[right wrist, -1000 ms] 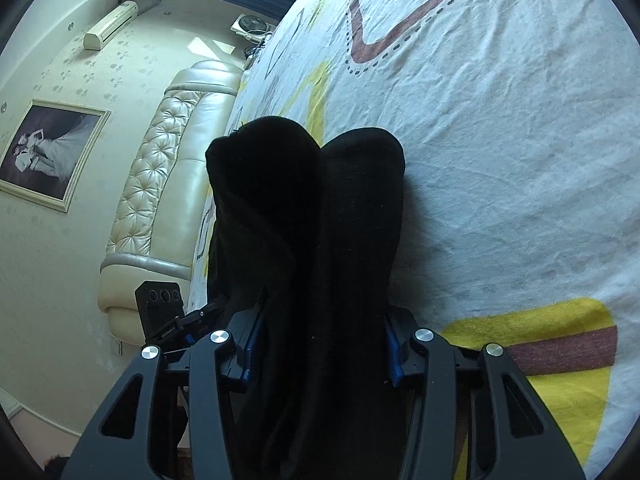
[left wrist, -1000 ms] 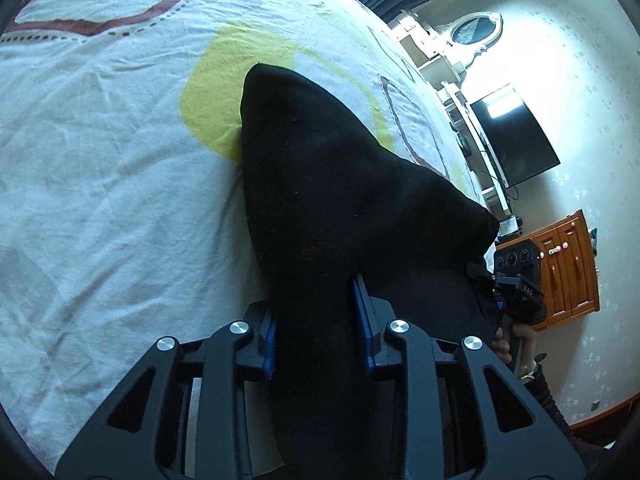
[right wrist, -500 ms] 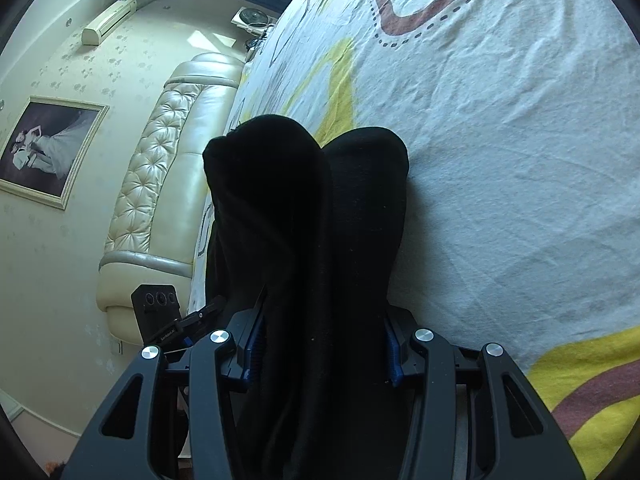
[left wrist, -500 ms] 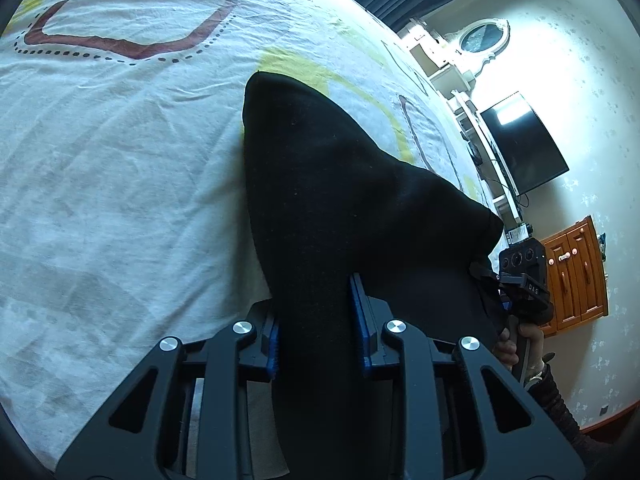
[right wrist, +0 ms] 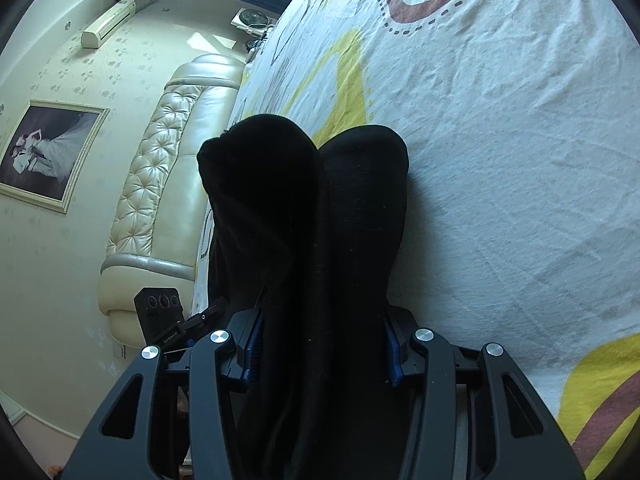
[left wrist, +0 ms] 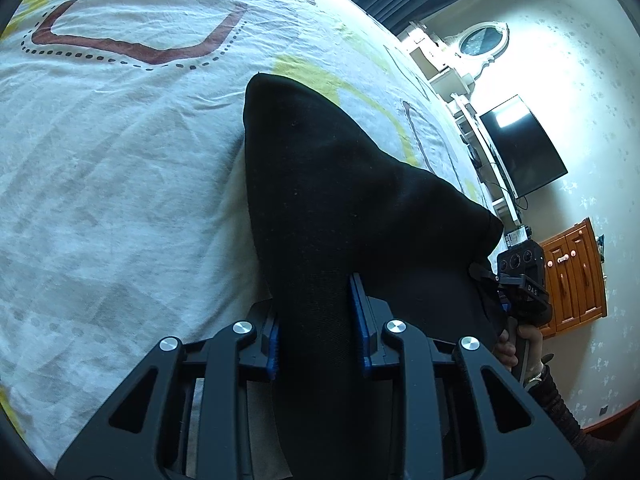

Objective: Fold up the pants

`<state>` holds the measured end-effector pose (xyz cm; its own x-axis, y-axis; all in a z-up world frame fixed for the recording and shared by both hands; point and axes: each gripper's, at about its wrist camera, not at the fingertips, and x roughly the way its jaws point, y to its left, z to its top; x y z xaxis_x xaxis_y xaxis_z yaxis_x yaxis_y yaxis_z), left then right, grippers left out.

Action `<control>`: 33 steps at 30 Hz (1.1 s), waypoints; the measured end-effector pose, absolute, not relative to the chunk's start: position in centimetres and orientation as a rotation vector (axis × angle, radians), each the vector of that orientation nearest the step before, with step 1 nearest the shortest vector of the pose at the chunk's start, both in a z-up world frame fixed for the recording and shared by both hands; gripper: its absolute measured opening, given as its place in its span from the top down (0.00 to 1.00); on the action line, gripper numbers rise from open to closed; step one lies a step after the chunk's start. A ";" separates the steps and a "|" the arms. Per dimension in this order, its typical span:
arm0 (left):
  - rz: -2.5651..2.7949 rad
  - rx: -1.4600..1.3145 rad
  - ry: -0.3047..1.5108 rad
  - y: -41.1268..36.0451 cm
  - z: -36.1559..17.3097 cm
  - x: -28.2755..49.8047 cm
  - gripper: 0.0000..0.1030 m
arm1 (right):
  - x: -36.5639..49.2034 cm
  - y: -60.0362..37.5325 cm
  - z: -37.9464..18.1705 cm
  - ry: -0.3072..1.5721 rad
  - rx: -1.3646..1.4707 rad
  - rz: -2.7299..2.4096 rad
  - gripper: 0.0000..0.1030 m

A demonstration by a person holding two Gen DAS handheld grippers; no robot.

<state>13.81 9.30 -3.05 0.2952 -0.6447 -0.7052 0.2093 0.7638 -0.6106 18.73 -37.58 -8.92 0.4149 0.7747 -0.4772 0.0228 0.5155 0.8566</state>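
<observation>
Pants: black, centre frame, over patterned bedsheet; lower part cut off by bottom edge.
Left gripper: clamped on pants fabric.
Right gripper: clamped on bunched folds; fingertips hidden.

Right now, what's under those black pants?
Under the pants lies the bedsheet, white with yellow and red shapes. Both grippers, left and right, pinch the cloth. The sheet directly beneath is covered.

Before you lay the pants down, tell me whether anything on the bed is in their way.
Nothing visible is. Both the left gripper and the right gripper are shut on the black pants, and the patterned bedsheet around the cloth shows only wrinkles. The sheet directly under the pants is hidden.
</observation>
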 end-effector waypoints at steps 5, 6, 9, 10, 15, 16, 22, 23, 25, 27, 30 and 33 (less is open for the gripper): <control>-0.597 -0.443 1.137 9.3 -3.0 13.8 0.72 | 18.5 -37.6 -8.9 1.040 0.929 0.567 0.54; -0.606 -0.427 1.133 9.2 -2.8 13.8 0.70 | 18.4 -37.6 -9.0 1.038 0.933 0.568 0.53; -0.654 -0.400 1.116 9.2 -2.6 13.8 0.63 | 18.3 -37.8 -9.0 1.030 0.949 0.566 0.49; -0.672 -0.419 1.111 9.5 -2.6 13.8 0.61 | 18.2 -37.8 -8.8 1.026 0.948 0.567 0.45; -0.752 -0.539 1.069 11.6 -2.3 13.6 0.51 | 17.4 -39.3 -7.3 0.996 0.859 0.525 0.40; -0.760 -0.544 1.064 11.9 -2.3 13.7 0.51 | 17.3 -40.1 -7.1 0.970 0.865 0.511 0.36; -0.746 -0.582 1.056 11.8 -2.9 16.7 0.49 | 19.1 -42.1 -7.7 0.934 0.960 0.542 0.28; -0.742 -0.583 1.060 11.5 -3.1 17.3 0.49 | 19.6 -41.9 -7.8 0.939 0.956 0.546 0.28; -0.734 -0.570 1.070 10.8 -3.5 18.5 0.49 | 20.6 -41.2 -7.6 0.943 0.930 0.546 0.28; -0.731 -0.565 1.082 10.3 -3.8 19.6 0.48 | 21.5 -40.8 -7.1 0.930 0.902 0.539 0.27; -0.732 -0.570 1.102 9.9 -4.4 20.9 0.47 | 22.7 -40.0 -6.7 0.921 0.874 0.548 0.23; -0.751 -0.596 1.106 10.2 -4.3 21.0 0.47 | 22.9 -39.9 -6.6 0.927 0.881 0.579 0.19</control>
<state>21.02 10.20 -4.31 0.2552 -0.7848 -0.5647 0.2353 0.6169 -0.7510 22.95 -39.91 -6.64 0.4941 0.7526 -0.4353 -0.0612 0.5295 0.8461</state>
